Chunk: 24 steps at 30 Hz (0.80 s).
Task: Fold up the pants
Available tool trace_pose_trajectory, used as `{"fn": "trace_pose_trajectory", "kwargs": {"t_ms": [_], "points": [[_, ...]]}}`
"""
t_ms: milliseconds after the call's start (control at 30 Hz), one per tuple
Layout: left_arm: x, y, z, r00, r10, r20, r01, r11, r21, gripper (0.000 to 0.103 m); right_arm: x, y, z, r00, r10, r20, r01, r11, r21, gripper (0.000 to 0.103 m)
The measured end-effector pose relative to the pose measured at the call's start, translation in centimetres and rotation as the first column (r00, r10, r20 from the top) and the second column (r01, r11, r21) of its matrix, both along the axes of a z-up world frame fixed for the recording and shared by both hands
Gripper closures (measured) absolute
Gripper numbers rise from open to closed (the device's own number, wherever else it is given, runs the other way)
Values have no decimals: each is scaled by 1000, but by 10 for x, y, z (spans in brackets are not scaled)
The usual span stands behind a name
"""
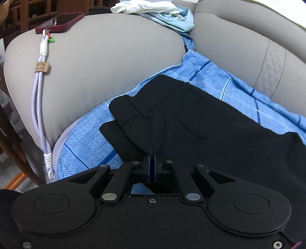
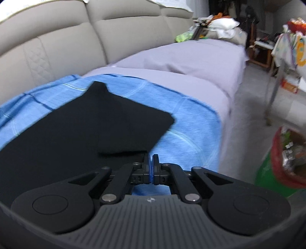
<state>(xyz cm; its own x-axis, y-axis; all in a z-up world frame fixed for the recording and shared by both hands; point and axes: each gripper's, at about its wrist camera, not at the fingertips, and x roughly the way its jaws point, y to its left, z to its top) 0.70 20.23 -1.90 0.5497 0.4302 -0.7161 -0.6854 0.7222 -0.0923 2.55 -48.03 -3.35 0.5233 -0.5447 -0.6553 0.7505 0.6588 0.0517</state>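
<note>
Closest in, the left gripper (image 1: 152,159) has its jaws pressed together on a pinch of the black pants (image 1: 200,118), the cloth pulled into a small peak where it enters the pads. The right gripper (image 2: 151,160) likewise has its jaws pressed together, at the near hem of the pants (image 2: 76,124), though the right wrist view does not make clear whether cloth sits between the pads. The pants lie folded over on a blue checked blanket (image 1: 86,138) spread across the sofa seat, waistband end toward the armrest and the leg ends toward the open seat. Bare blanket (image 2: 187,130) rings the pants on the armrest side, along the backrest and at the front edge. Beyond the left gripper the grey armrest (image 1: 107,57) bulges high beside the waistband; a lilac braided strap (image 1: 41,95) hangs down its side from a dark red phone (image 1: 60,22) resting on top, well apart from the pants. Farther back a white cloth (image 1: 145,6) and a pale blue garment (image 1: 179,23) sit on the armrest top against the sofa backrest (image 1: 258,38). On the right, the seat under a lilac sheet (image 2: 191,63) lies bare until a blurred heap of clothes (image 2: 216,24) at its far end, and a red-lined green bin (image 2: 283,162) stands on the floor off the front edge.
</note>
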Motion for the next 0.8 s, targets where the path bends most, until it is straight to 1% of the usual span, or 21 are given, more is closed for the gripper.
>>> {"fn": "trace_pose_trajectory", "kwargs": {"t_ms": [67, 100, 133, 167, 200, 233, 267, 300, 333, 367, 400, 467, 500, 600, 667, 700, 733, 767, 800], "points": [[0, -1, -1, 1000, -1, -11, 1, 1000, 17, 92, -6, -8, 0, 1000, -14, 3, 14, 1000, 1, 100], [0, -3, 1, 1000, 4, -14, -4, 999, 35, 87, -9, -10, 1, 1000, -13, 18, 13, 1000, 3, 99], [-2, -6, 4, 1000, 15, -7, -15, 998, 59, 78, -12, -11, 4, 999, -3, 43, 3, 1000, 6, 97], [-3, -9, 8, 1000, 23, 6, -24, 996, 81, 72, -15, -11, 7, 997, 8, 74, -8, 1000, 2, 94], [-6, -12, 14, 999, 25, 32, -28, 994, 104, 59, -17, -9, 10, 995, 22, 101, -21, 1000, -8, 88], [-8, -16, 20, 998, 23, 66, -31, 991, 127, 52, -19, -5, 15, 991, 40, 131, -36, 999, -27, 85], [-11, -20, 27, 995, 14, 101, -30, 988, 151, 51, -19, 0, 18, 985, 67, 158, -60, 997, -45, 85], [-12, -25, 34, 991, -1, 137, -24, 983, 180, 51, -19, 5, 22, 977, 109, 184, -100, 993, -56, 80], [-13, -30, 40, 986, -21, 166, -14, 978, 209, 51, -18, 12, 25, 965, 154, 212, -145, 988, -61, 67], [-12, -34, 46, 982, -39, 187, -5, 973, 231, 51, -15, 19, 27, 952, 197, 232, -188, 980, -60, 62], [-10, -40, 52, 976, -64, 209, 9, 967, 255, 50, -12, 29, 28, 931, 261, 254, -256, 965, -55, 54], [-3, -49, 57, 966, -117, 229, 49, 958, 283, 50, -5, 54, 28, 876, 392, 282, -394, 918, -53, 48], [0, -53, 58, 963, -139, 229, 69, 955, 288, 51, -2, 68, 27, 843, 454, 289, -459, 887, -55, 43], [18, -64, 50, 953, -211, 217, 146, 948, 282, 56, 7, 113, 17, 738, 608, 293, -622, 781, -53, 39], [32, -66, 36, 954, -234, 185, 181, 947, 265, 60, 13, 140, 10, 672, 690, 269, -702, 709, -67, 36], [39, -67, 28, 960, -228, 162, 182, 950, 254, 67, 15, 149, 6, 643, 723, 252, -731, 678, -81, 36], [44, -65, 19, 967, -215, 135, 179, 954, 240, 71, 16, 155, 2, 622, 747, 234, -750, 655, -96, 36], [48, -62, 12, 975, -194, 111, 167, 961, 218, 72, 19, 159, 0, 614, 759, 217, -758, 644, -106, 36], [49, -60, 5, 979, -176, 100, 154, 968, 198, 72, 19, 157, -2, 620, 759, 200, -755, 646, -111, 36]]}}
